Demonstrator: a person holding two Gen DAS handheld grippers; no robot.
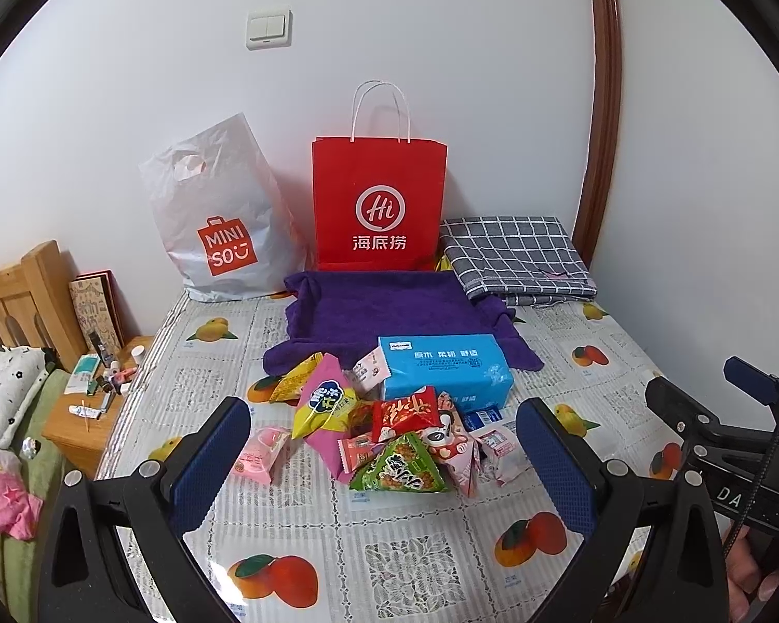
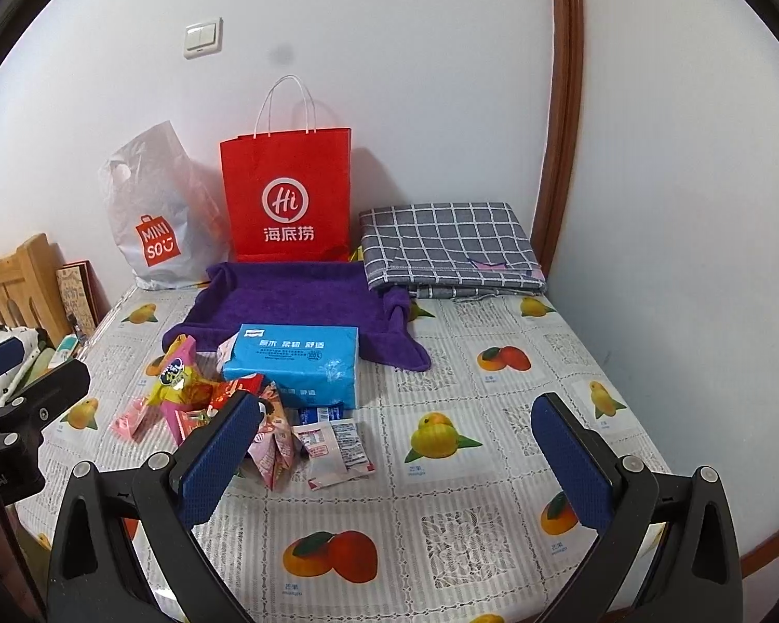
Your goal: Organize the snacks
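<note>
1. purple cloth tray (image 1: 384, 306) with knotted corners sits at the back of the table (image 1: 441, 560), just in front of a red paper bag (image 1: 379, 197) that stands upright against the wall.
2. left of the red bag leans a white plastic shopping bag (image 1: 218, 218); right of it lies a folded grey checked cloth (image 1: 514, 254).
3. a blue tissue pack (image 1: 441, 368) lies at the tray's front edge, overlapping its rim.
4. the snack pile (image 1: 389, 436) lies heaped on the fruit-print tablecloth just in front of the tissue pack, outside the tray: a yellow packet (image 1: 322, 405), a red packet (image 1: 405, 410), a green triangular packet (image 1: 400, 467), and pink wrapped pieces to both sides.
5. a white and pink wrapper (image 2: 337, 446) lies at the right end of the pile, a little apart.
6. the left gripper (image 1: 384, 462) hovers over the near side of the pile, jaws spread wide, holding nothing.
7. the right gripper (image 2: 394, 462) hangs to the right of the pile, jaws equally wide apart and empty; its left finger hides part of the pile in the right wrist view.
8. left of the table stand a wooden headboard (image 1: 21, 290) and a low nightstand (image 1: 88, 415) covered with small toiletries.
</note>
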